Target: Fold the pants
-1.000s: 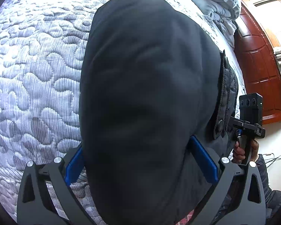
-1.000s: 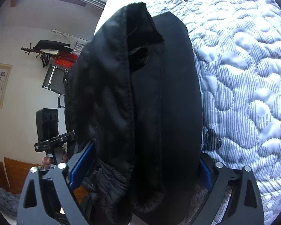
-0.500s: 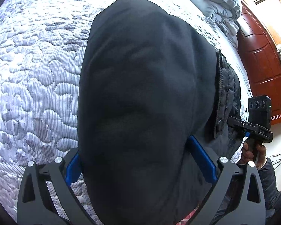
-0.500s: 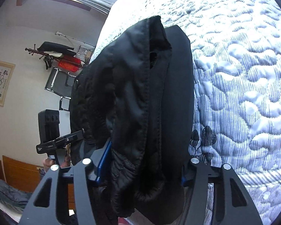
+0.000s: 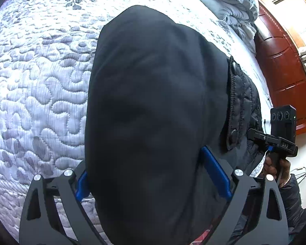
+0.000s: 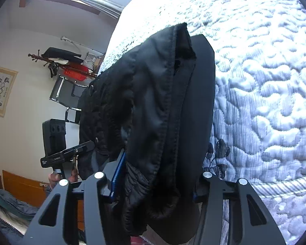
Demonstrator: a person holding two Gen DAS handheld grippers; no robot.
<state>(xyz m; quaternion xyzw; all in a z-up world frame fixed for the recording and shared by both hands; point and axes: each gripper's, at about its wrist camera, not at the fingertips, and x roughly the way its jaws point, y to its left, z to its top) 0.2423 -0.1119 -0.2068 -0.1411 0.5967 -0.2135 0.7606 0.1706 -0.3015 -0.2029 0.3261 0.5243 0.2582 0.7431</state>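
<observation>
The quilted bed (image 5: 40,94) lies under your black pants (image 5: 153,112), which hang above it, bunched between both tools. Your left tool (image 5: 153,181) and right tool (image 6: 155,185) each clamp the fabric. The right tool's handle reads "DAS".

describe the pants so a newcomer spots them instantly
Start at the pale quilted mattress filling the view. Above its near edge hangs a dark bundle clamped in the left hand-held gripper and right hand-held gripper: the pants. They're the only black fabric against the light bedding.
</observation>
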